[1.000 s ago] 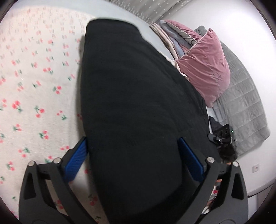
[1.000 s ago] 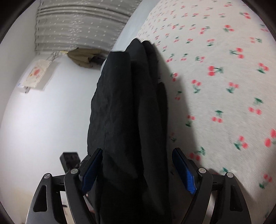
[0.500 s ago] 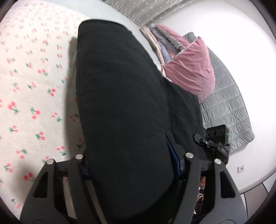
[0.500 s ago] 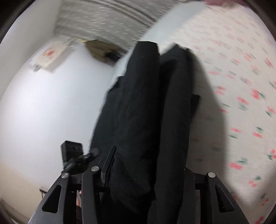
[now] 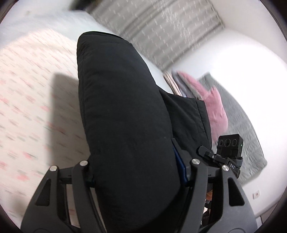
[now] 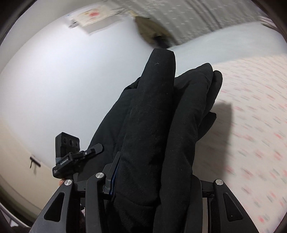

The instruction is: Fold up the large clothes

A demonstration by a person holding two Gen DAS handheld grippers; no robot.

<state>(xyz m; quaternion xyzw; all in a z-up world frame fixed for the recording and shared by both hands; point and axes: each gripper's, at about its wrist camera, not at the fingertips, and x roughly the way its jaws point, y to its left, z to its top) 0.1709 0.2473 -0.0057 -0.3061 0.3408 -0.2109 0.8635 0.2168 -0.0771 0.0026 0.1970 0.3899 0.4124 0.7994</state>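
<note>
Both the left gripper and right gripper stand part-closed, each clamped on a thick fold of the one bulky black padded garment, held above the cherry-print white bedsheet. In my judgement both ends should travel level and together so the bundled layers stay aligned. Count: one garment, two grippers, one pink velvet cushion.

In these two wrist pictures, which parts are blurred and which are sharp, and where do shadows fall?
Left wrist view: the cherry-print bedsheet, the curtain and the pink pillow are streaked by motion blur; the black garment and the left gripper stay sharp; the garment casts a shadow on the sheet. Right wrist view: sheet and wall poster are smeared, the garment is crisp, its shadow falling rightward.
</note>
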